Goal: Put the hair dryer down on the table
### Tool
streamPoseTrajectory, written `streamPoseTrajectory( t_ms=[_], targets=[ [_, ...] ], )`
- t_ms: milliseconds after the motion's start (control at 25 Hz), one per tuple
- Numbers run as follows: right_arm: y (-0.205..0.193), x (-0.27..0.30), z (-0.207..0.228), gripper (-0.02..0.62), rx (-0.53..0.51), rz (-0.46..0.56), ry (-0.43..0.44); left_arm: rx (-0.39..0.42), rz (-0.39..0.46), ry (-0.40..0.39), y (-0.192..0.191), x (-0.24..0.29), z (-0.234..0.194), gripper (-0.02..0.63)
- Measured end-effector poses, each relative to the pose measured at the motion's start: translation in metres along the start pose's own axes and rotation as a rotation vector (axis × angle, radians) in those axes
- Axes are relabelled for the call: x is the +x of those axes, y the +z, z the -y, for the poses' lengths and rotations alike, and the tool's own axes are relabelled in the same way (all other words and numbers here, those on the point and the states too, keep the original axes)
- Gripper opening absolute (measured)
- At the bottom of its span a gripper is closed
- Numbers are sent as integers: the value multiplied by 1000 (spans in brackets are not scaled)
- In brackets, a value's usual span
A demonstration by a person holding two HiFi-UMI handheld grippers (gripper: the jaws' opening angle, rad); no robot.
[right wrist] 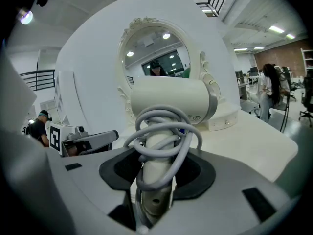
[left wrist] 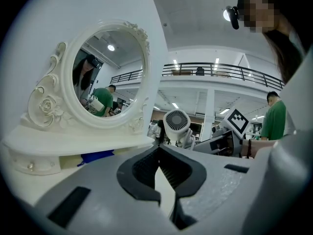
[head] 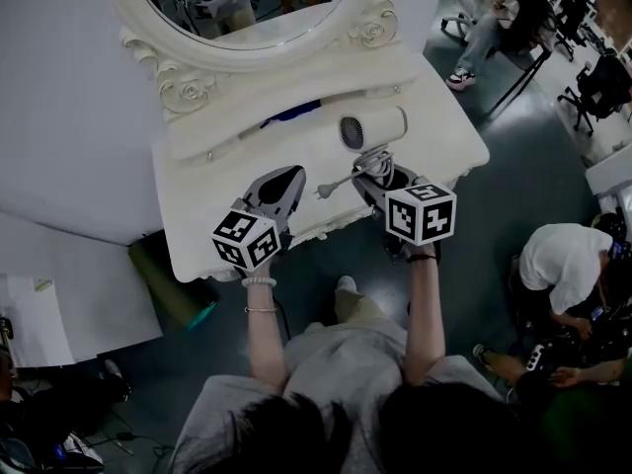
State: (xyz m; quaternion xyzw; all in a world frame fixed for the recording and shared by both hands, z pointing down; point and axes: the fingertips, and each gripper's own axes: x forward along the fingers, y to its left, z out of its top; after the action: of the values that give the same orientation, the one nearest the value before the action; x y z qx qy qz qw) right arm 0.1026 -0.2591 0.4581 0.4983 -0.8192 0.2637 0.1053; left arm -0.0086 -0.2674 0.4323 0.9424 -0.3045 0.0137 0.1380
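A white hair dryer with a grey cord coiled round its handle is held over the right half of the white dressing table. My right gripper is shut on the handle, with the barrel lying crosswise above the jaws. In the right gripper view the hair dryer fills the middle, and the right gripper clamps its handle through the cord loops. The cord's plug hangs out to the left. My left gripper hovers over the table's front middle. The left gripper has its tips together and holds nothing.
An oval mirror in an ornate white frame stands at the back of the table. Something blue lies in the shelf slot beneath it. A green bin sits under the table's left side. People sit on the floor at the right.
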Motion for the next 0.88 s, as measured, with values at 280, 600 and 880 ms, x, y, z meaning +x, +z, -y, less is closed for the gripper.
streamPoseTrajectory(
  t_ms=[280,600,880],
  targets=[
    [-10,25,21,183,34,-59,7,-52,-19,21,-13,17,-15,5],
    [-25,59,31,183,55,-149,6,-118,-61,23,-35,28,-39,5],
    [-42,91,41,183,77,-234,3,-180,-113,15,-58,37,-59,5]
  ],
)
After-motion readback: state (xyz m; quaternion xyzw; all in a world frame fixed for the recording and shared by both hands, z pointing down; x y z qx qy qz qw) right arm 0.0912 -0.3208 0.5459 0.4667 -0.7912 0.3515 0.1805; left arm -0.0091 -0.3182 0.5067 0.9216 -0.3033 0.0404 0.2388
